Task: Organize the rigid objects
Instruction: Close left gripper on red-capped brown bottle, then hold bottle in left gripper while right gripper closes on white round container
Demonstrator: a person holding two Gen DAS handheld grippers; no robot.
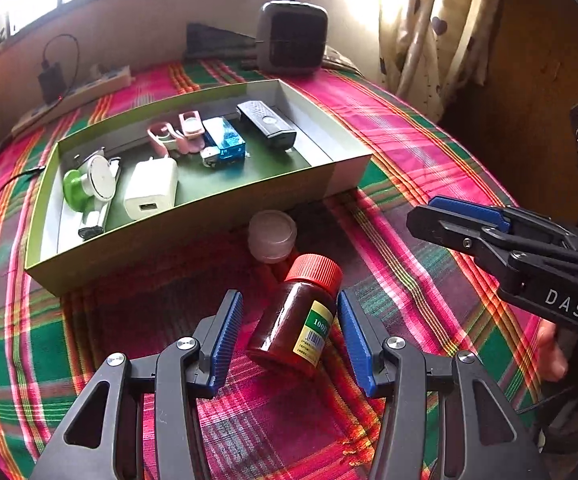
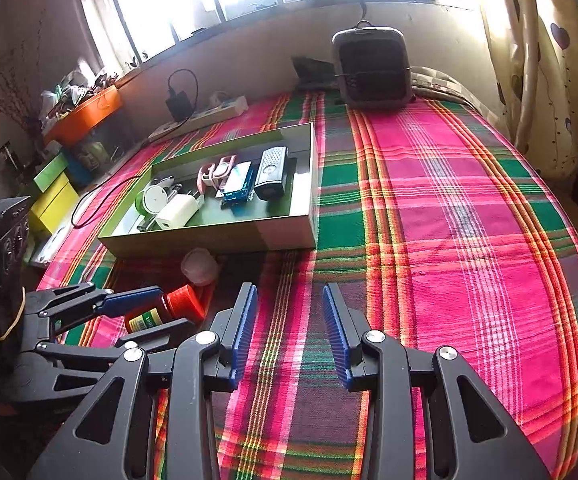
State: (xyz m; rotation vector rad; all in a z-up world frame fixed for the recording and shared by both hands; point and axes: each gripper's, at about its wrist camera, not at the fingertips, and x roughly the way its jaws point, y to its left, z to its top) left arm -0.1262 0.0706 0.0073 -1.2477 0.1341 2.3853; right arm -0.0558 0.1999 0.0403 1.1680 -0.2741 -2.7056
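Lying on its side on the plaid cloth (image 2: 429,208) of the desk: a brown bottle (image 1: 293,320) with a red cap (image 1: 315,272), cap toward the far side, label up. Straddled by the left gripper (image 1: 289,334), fingers (image 1: 225,332) spread wide, one on each side of the bottle, narrow gaps showing, pads not pressing. Just beyond the cap, a small translucent jar (image 1: 272,236), close against the near wall of the open green box (image 1: 193,220). Inside the box, in a row from left to right: a green-and-white round gadget (image 1: 89,182), a white charger (image 1: 151,188), pink clips (image 1: 177,136), a blue device (image 1: 225,144), a black device (image 1: 267,124). Bare floor left at the right end of the box.

Off to the right, the right gripper (image 2: 289,332), fingers (image 2: 335,332) parted with nothing but cloth between them. Wide open cloth ahead of it and to its right, running to the desk's rounded edge by the curtain (image 2: 537,64). At the far edge, a small dark heater (image 2: 373,68) below the window, and a power strip (image 2: 205,114) along the far left wall. Little room between bottle, jar and box wall.
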